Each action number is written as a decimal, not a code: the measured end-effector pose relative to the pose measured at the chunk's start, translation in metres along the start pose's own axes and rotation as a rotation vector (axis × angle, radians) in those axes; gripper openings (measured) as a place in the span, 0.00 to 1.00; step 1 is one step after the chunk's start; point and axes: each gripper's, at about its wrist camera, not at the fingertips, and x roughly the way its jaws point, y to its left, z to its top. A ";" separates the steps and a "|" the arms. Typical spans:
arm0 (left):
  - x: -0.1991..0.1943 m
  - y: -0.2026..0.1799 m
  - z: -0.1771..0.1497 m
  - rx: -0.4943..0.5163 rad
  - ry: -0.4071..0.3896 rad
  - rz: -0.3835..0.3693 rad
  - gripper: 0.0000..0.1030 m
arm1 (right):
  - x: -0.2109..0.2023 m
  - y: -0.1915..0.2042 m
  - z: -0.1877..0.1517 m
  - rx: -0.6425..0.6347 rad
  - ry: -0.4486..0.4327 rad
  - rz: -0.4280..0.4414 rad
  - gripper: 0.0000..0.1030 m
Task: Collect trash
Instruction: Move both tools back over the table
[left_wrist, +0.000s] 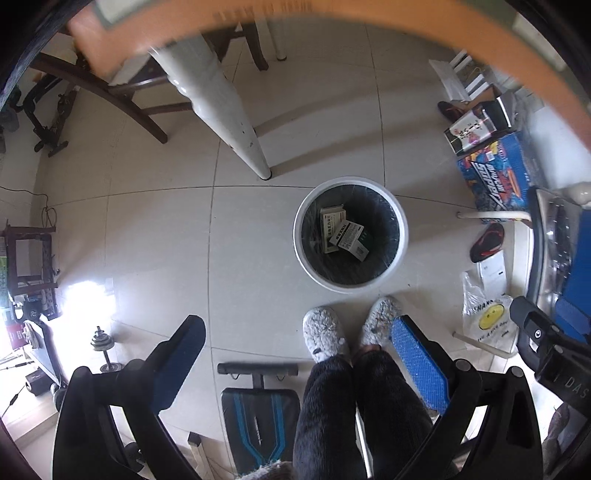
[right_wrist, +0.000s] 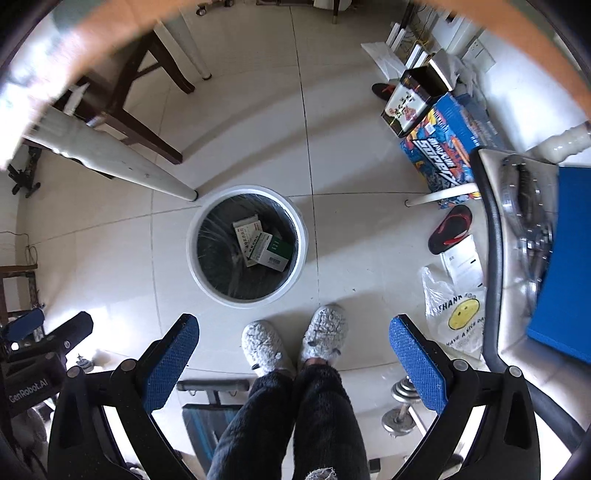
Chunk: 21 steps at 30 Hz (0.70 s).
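Item 1, left hand-held gripper (left_wrist: 299, 332): I read it as spread wide, nothing between its blue pads.

Item 2, right hand-held gripper (right_wrist: 293, 328): likewise wide apart and carrying nothing. Both hang high above the floor (left_wrist: 155, 236), pointing down.

Item 3, trash bin (right_wrist: 207, 273): white, round, dark liner, standing on the floor just ahead of the operator's slippers (right_wrist: 291, 343). Contents: several small cardboard boxes (right_wrist: 260, 247), white and green, heaped toward one side; I cannot give an exact count.

Item 4, progress: some trash is already binned. By my judgement, loose candidates remain on the floor to the right: a smiley plastic bag (right_wrist: 456, 317) and a paper sheet (right_wrist: 463, 262) beside a dark sandal (right_wrist: 450, 229). Whether these count as trash I cannot tell.
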 end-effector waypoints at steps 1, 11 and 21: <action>-0.009 0.000 -0.002 -0.001 -0.003 -0.008 1.00 | -0.008 0.000 0.000 0.000 -0.002 0.001 1.00; -0.149 -0.021 0.018 0.072 -0.162 0.001 1.00 | -0.151 -0.014 0.003 0.075 -0.039 0.082 1.00; -0.217 -0.166 0.145 0.332 -0.301 0.028 0.99 | -0.248 -0.117 0.092 0.244 -0.157 0.042 1.00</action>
